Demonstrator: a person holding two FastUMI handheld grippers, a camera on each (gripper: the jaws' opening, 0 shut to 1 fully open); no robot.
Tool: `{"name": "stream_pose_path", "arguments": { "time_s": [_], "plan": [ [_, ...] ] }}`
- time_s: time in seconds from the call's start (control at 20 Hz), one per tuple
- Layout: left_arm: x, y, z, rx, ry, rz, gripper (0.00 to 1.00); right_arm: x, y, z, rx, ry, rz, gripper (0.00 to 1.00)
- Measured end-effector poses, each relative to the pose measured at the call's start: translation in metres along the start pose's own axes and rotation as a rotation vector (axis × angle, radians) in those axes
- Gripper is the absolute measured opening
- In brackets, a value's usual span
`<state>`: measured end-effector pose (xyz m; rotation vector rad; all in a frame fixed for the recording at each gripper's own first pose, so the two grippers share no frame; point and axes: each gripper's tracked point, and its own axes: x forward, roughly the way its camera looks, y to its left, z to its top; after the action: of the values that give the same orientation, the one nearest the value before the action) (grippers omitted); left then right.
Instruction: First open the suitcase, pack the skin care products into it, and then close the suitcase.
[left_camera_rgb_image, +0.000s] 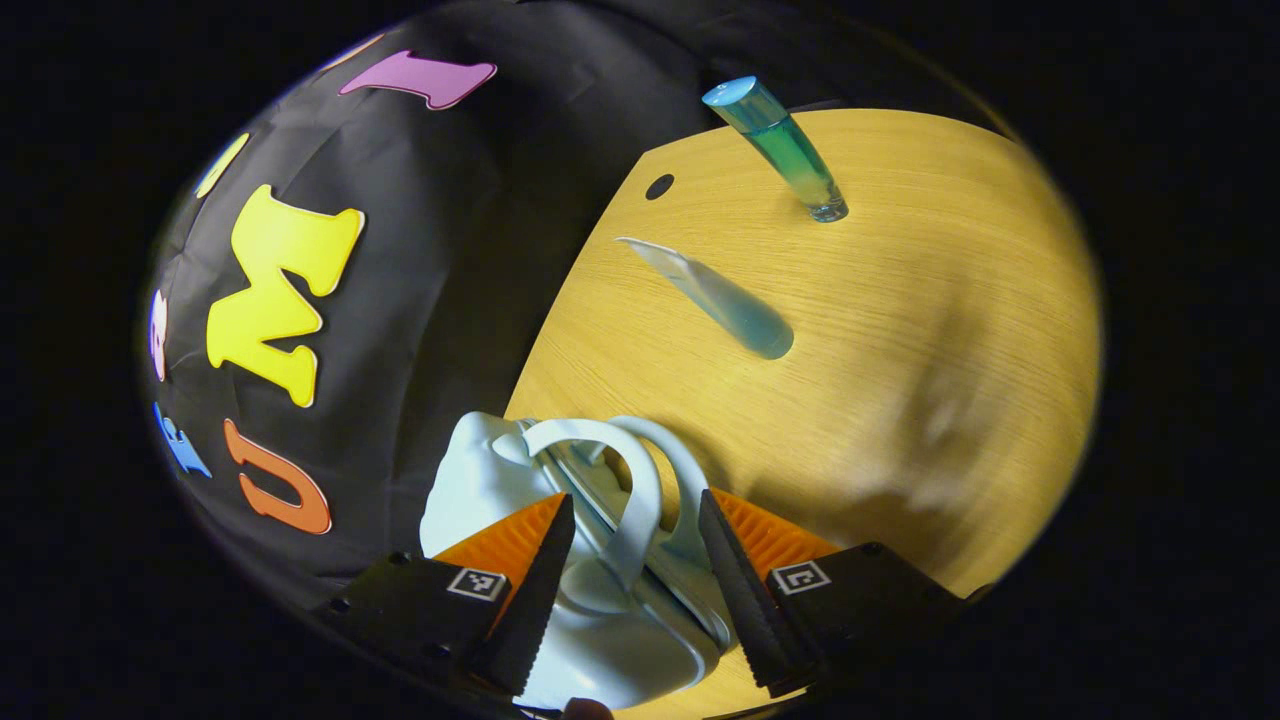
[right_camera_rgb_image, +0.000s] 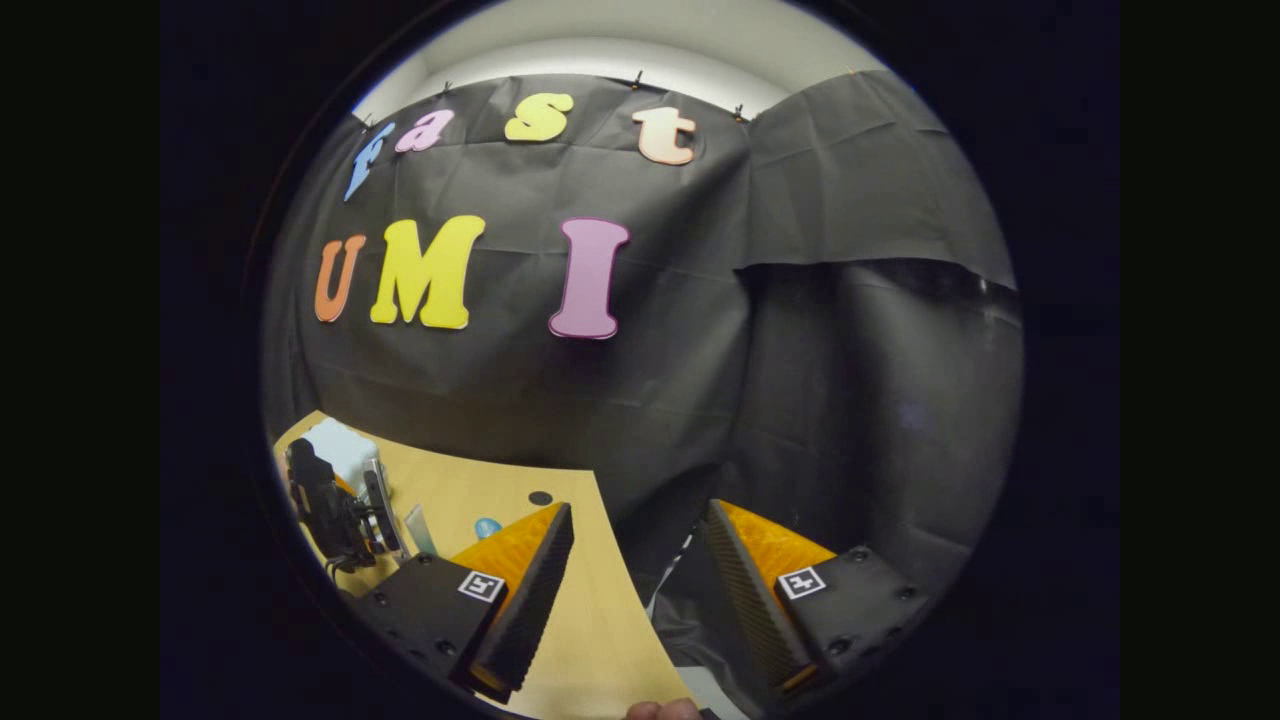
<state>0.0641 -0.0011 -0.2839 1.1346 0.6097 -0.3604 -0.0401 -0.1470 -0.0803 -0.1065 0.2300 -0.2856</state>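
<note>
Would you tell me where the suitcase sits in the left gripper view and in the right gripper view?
Left gripper view: the suitcase is at the bottom centre, its handles between the open fingers of the left gripper.
Right gripper view: the suitcase is small, at the lower left edge.
Shared landmark: the dark round hole in the wooden table.

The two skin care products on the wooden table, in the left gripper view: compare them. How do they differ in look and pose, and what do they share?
1. The green bottle stands on its base, leaning in this view; the pale tube lies flat on the table.
2. The green bottle is clear with green contents and a blue top; the pale tube is milky, tapering to a flat crimped end.

Both sit outside the closed suitcase.
</note>
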Motion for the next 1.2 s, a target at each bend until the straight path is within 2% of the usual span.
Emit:
{"name": "stream_pose_path", "arguments": {
  "time_s": [0.2, 0.4, 0.5, 0.55, 0.7, 0.8, 0.95, 1.0, 1.2],
  "plan": [
    [0.011, 0.003, -0.007, -0.004, 0.035, -0.007, 0.70, -0.005, -0.001, -0.005, -0.009, 0.013, -0.014, 0.80],
    [0.015, 0.009, -0.014, -0.018, 0.084, 0.027, 0.54, -0.012, 0.001, -0.003, -0.010, 0.008, -0.021, 0.80],
    [0.014, 0.009, -0.010, -0.041, 0.066, 0.029, 0.42, -0.017, 0.002, -0.005, -0.012, 0.009, -0.022, 0.80],
    [0.012, 0.011, -0.008, -0.056, 0.056, 0.035, 0.26, -0.020, 0.004, -0.005, -0.012, 0.009, -0.022, 0.80],
    [-0.005, 0.029, -0.008, -0.154, 0.027, 0.048, 0.13, -0.027, 0.009, -0.002, -0.016, -0.003, -0.020, 0.81],
    [-0.021, 0.049, -0.002, -0.207, -0.021, 0.081, 0.08, -0.031, 0.016, 0.002, -0.014, -0.013, -0.010, 0.81],
    [-0.054, 0.103, -0.004, -0.336, -0.114, 0.188, 0.03, -0.035, 0.034, 0.007, -0.014, -0.030, 0.020, 0.81],
    [-0.070, 0.123, -0.013, -0.404, -0.131, 0.234, 0.03, -0.036, 0.041, 0.008, -0.018, -0.031, 0.031, 0.81],
    [-0.110, 0.208, -0.057, -0.582, -0.206, 0.312, 0.02, -0.035, 0.077, 0.018, -0.023, -0.038, 0.104, 0.81]
  ]
}}
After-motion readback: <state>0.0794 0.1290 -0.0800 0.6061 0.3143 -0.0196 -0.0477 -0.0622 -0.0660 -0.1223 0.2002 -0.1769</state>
